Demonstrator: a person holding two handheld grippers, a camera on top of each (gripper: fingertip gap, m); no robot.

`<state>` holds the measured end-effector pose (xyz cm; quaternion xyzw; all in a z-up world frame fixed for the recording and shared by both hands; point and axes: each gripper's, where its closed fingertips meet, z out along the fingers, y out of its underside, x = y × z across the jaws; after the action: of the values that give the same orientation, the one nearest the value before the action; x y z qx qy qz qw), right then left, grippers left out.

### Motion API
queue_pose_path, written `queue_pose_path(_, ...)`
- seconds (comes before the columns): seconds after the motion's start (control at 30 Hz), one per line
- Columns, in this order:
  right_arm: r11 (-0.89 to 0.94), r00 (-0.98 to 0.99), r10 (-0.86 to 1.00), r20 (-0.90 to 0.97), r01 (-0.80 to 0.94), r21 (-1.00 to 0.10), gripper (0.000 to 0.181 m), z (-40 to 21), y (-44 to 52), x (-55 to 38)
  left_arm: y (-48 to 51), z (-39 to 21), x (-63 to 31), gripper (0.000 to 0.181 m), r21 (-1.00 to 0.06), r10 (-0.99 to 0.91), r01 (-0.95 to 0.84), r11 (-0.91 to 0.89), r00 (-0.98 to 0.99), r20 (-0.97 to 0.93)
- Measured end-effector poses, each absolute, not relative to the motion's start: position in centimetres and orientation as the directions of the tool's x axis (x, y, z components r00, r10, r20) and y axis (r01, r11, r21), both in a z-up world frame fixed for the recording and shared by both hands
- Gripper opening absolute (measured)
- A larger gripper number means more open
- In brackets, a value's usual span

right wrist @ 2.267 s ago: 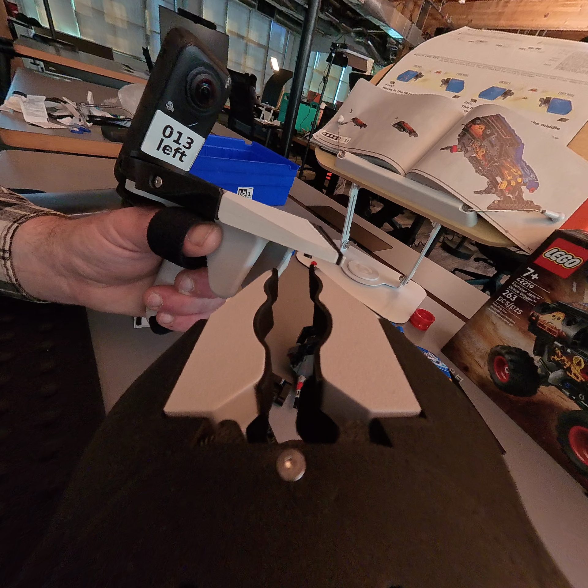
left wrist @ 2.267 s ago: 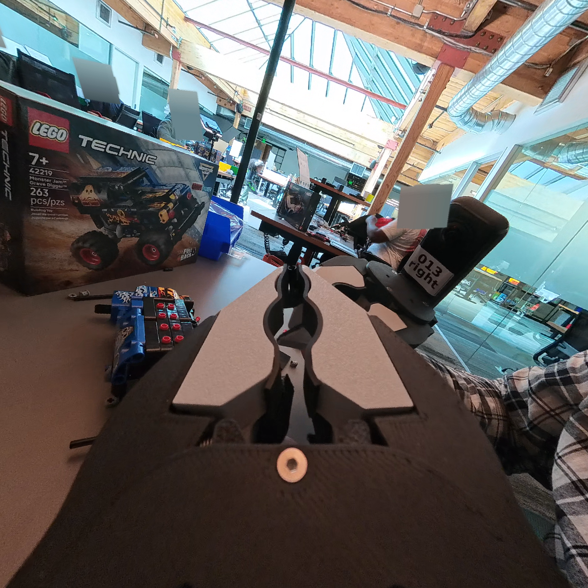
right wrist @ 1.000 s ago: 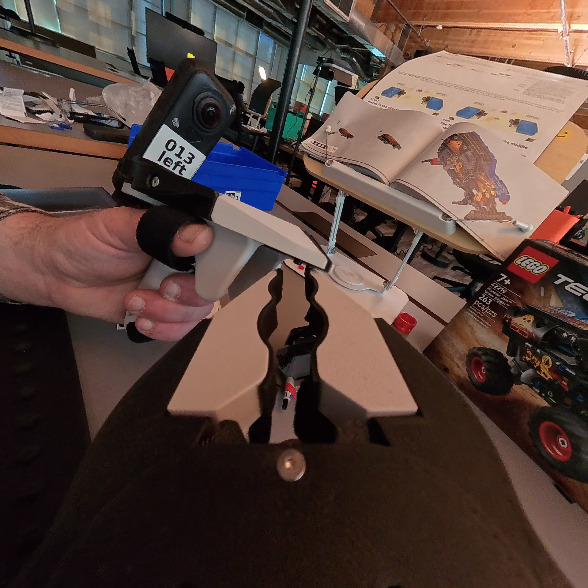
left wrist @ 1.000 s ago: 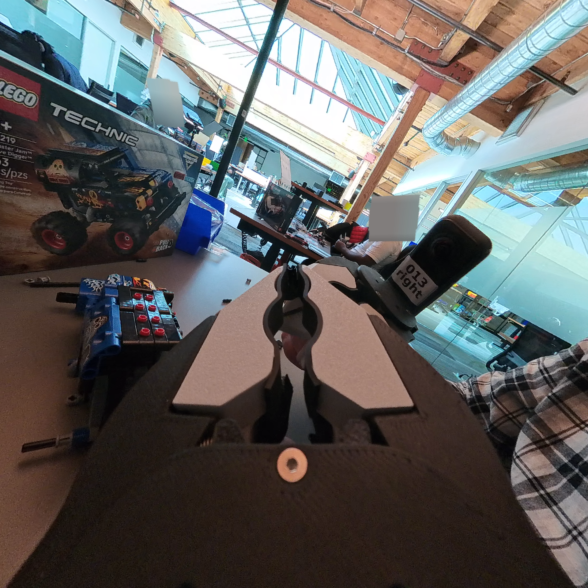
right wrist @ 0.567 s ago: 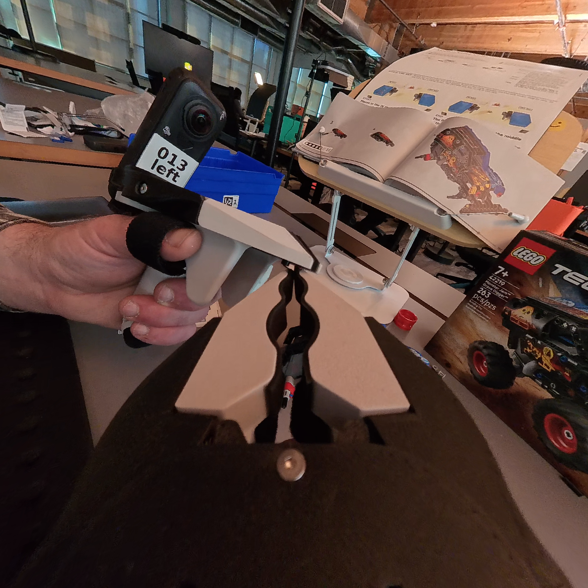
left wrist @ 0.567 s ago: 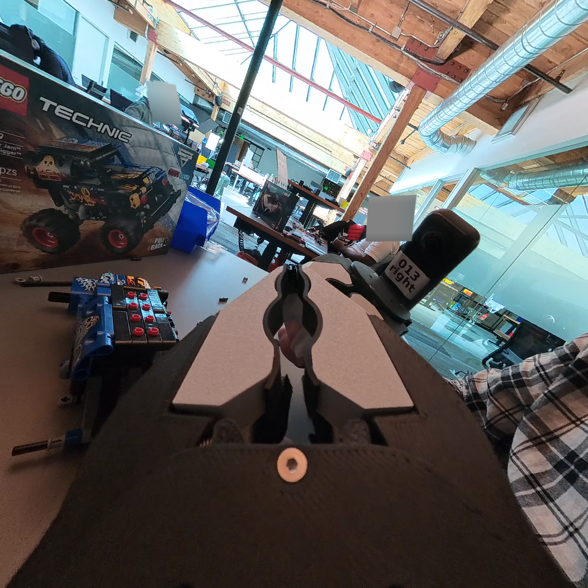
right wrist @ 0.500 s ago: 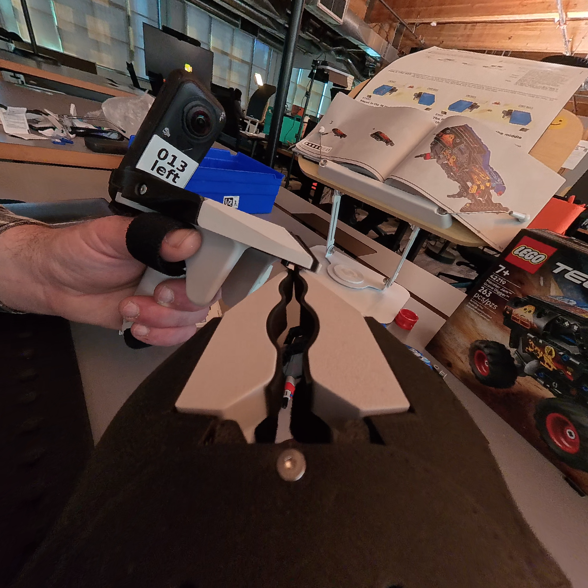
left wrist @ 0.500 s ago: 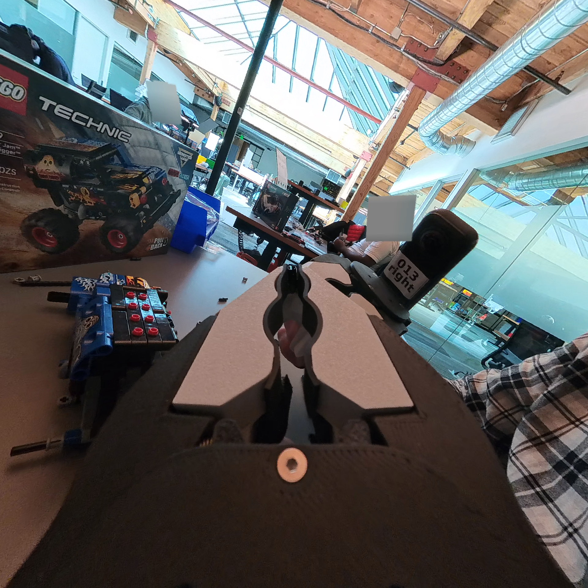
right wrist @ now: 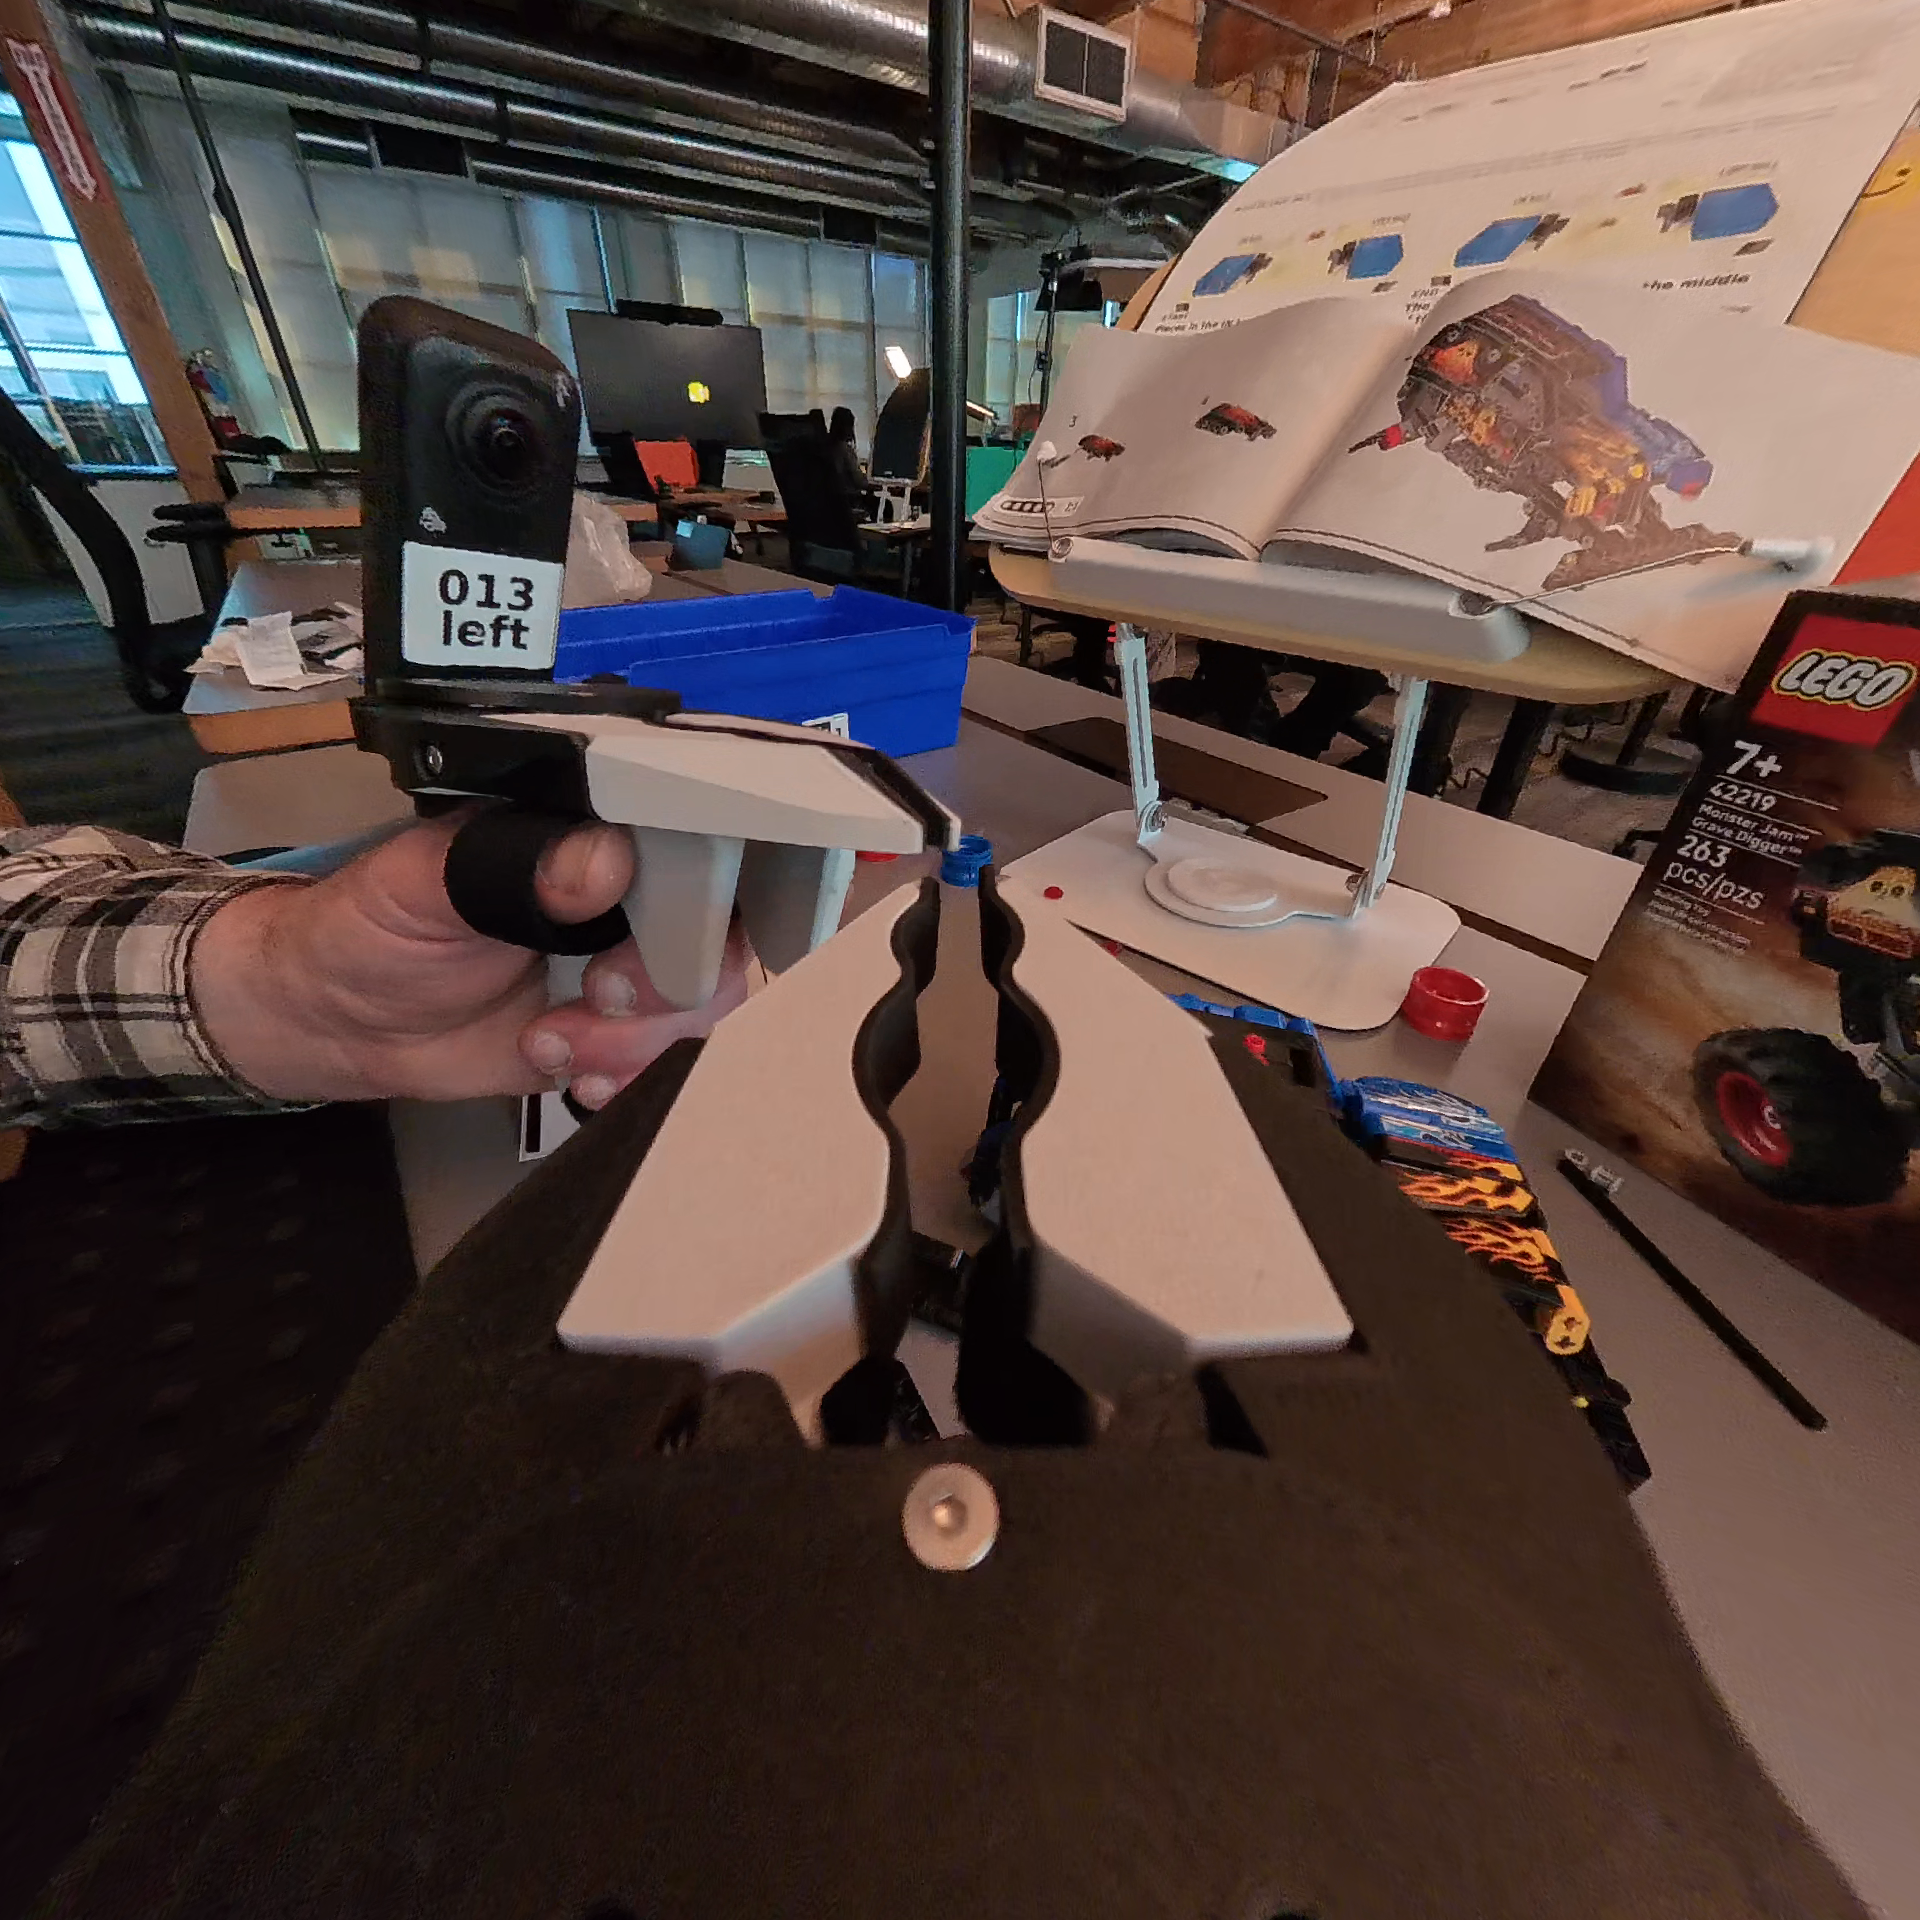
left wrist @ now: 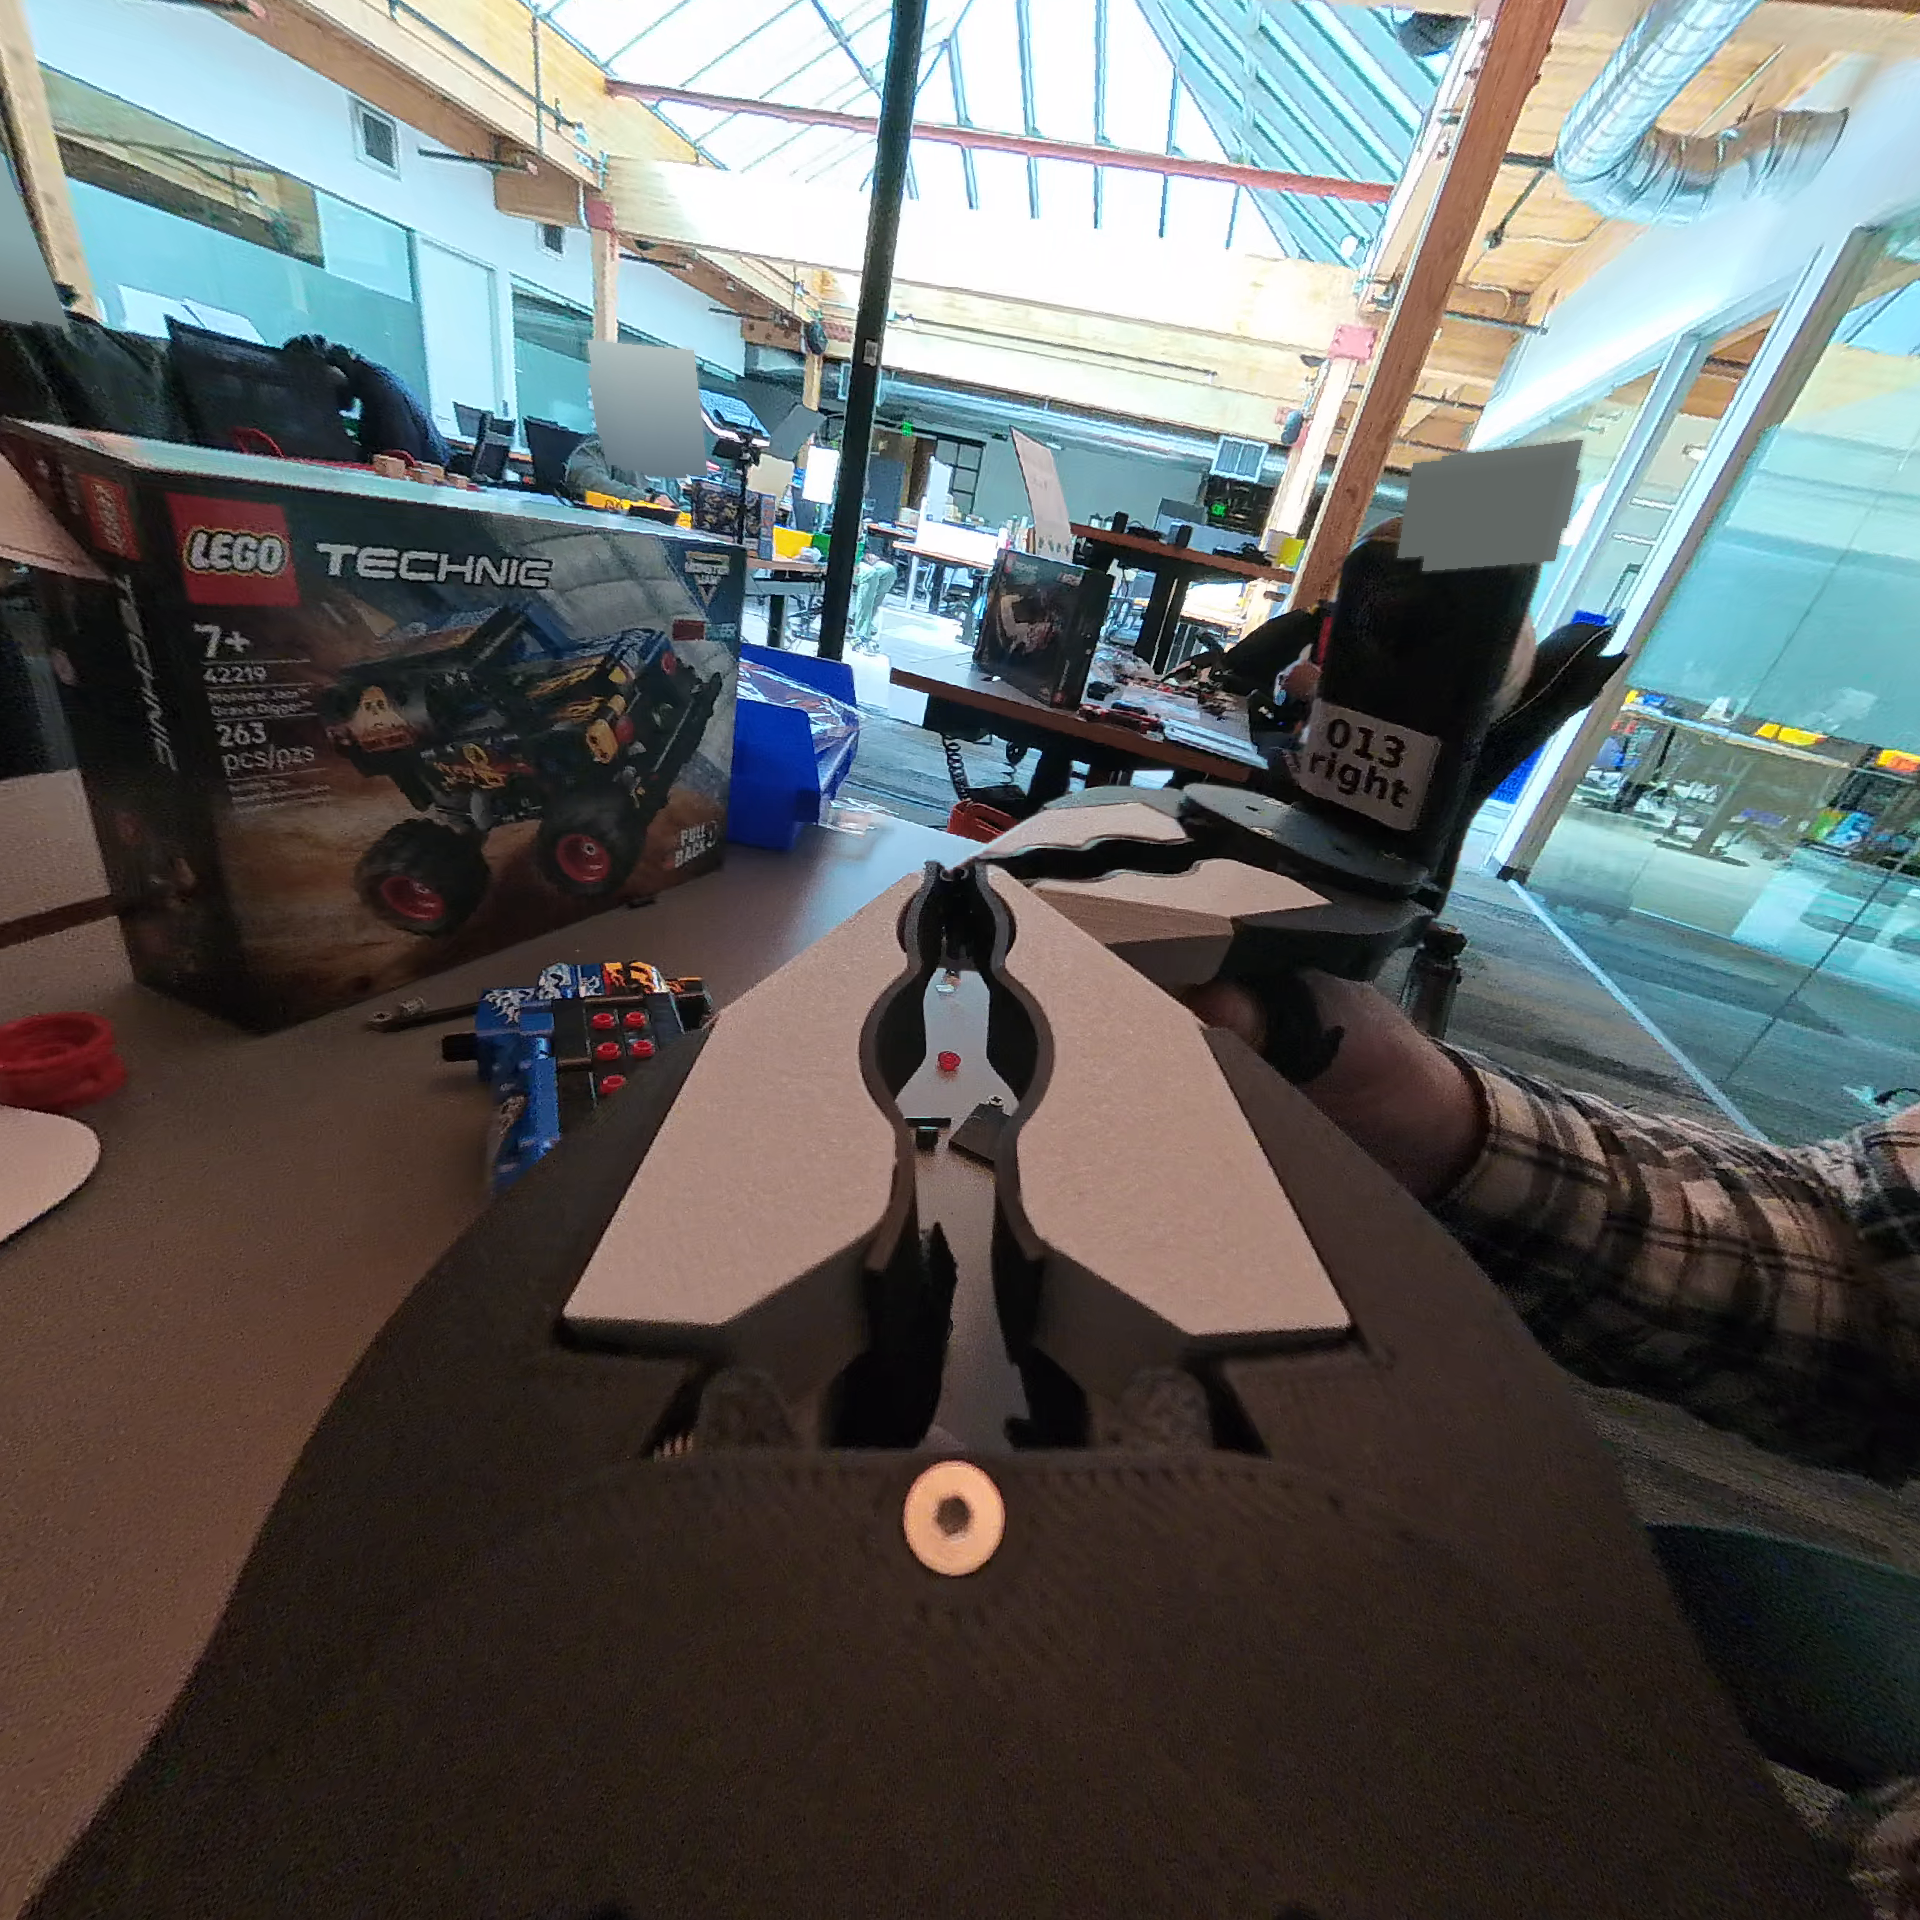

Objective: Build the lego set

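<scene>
Above the table (left wrist: 260, 1195) — left gripper (left wrist: 953, 891) pinched closed, right gripper (right wrist: 958, 896) parted.

My left gripper (left wrist: 951, 883) is closed on a small dark piece (left wrist: 948, 902). The right gripper (left wrist: 1081, 842) is just beside its tips. The blue model (left wrist: 561, 1029) lies on the table (left wrist: 208, 1247).

Left gripper (left wrist: 952, 883): my jaws nearly closed, tips pinching small dark piece. Right gripper (right wrist: 958, 894): narrow gap between tips, level, tip-to-tip with left.
</scene>
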<state>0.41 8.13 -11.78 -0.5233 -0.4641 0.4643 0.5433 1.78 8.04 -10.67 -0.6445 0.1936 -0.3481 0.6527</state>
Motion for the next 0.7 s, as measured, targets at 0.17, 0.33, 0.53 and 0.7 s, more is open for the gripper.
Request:
queue_pose_path(0.17,0.098,0.150,0.983,0.104,0.049,-0.994,0.006,-12.5,7.6,-0.1,8.1,-10.6,2.1,0.002,-0.917,-0.723,0.355,-0.181,0.584,0.369)
queue_pose_path(0.33,0.060,0.102,0.993,0.062,0.021,-0.998,0.006,-12.3,6.7,-0.8,8.1,-10.7,2.2,0.003,-0.830,-0.722,0.479,-0.284,0.463,0.514)
queue_pose_path(0.53,-0.153,0.013,0.988,-0.153,-0.047,-0.987,0.004,-12.1,6.8,-0.8,8.3,-10.5,2.1,0.004,-0.759,-0.722,0.555,-0.342,0.362,0.589)
queue_pose_path(0.7,-0.285,-0.056,0.958,-0.281,-0.083,-0.955,0.000,-11.9,7.0,-0.3,8.3,-10.3,2.5,0.004,-0.732,-0.728,0.575,-0.366,0.314,0.610)
